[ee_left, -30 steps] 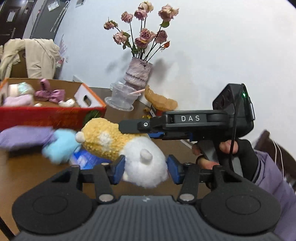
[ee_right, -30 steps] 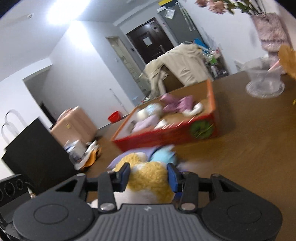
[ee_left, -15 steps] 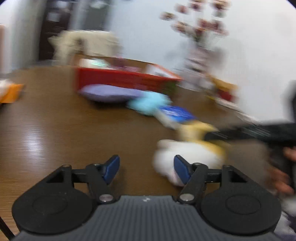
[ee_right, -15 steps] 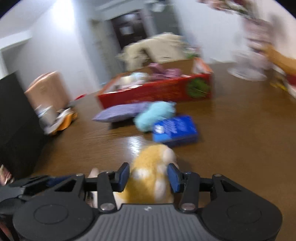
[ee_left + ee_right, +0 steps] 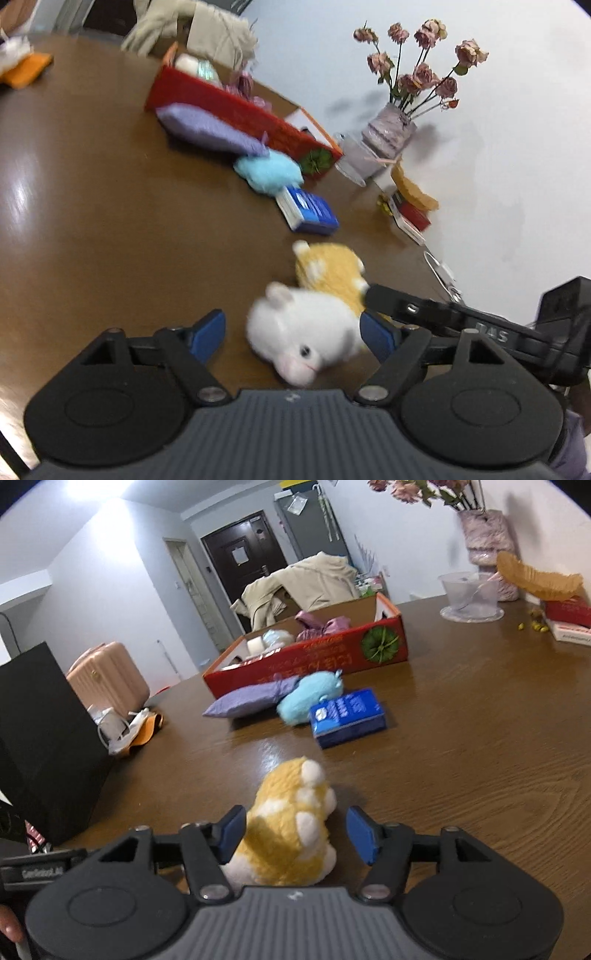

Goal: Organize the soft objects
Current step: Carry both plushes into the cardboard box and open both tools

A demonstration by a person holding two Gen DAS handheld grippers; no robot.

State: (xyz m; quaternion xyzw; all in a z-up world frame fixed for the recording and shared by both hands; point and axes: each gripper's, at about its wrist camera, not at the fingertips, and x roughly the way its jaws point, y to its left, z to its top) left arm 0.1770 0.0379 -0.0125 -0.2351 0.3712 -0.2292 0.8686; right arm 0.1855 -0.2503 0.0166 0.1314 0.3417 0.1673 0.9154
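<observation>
Yellow and white, the plush toy (image 5: pixel 291 830) is lain on the desk (image 5: pixel 461 757) between the wide-open fingers of the right tool (image 5: pixel 295 830); the red box (image 5: pixel 314 661) is seen at 12 o'clock. The left tool (image 5: pixel 295 332) is open too, nothing gripped.

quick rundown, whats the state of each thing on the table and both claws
left claw: open, straddling the toy's white head
right claw: open, around the toy's yellow body
plush toy: lying on the table
red box: open, soft items inside
purple pillow: flat against the box
blue plush: beside the pillow
blue packet: lying flat
</observation>
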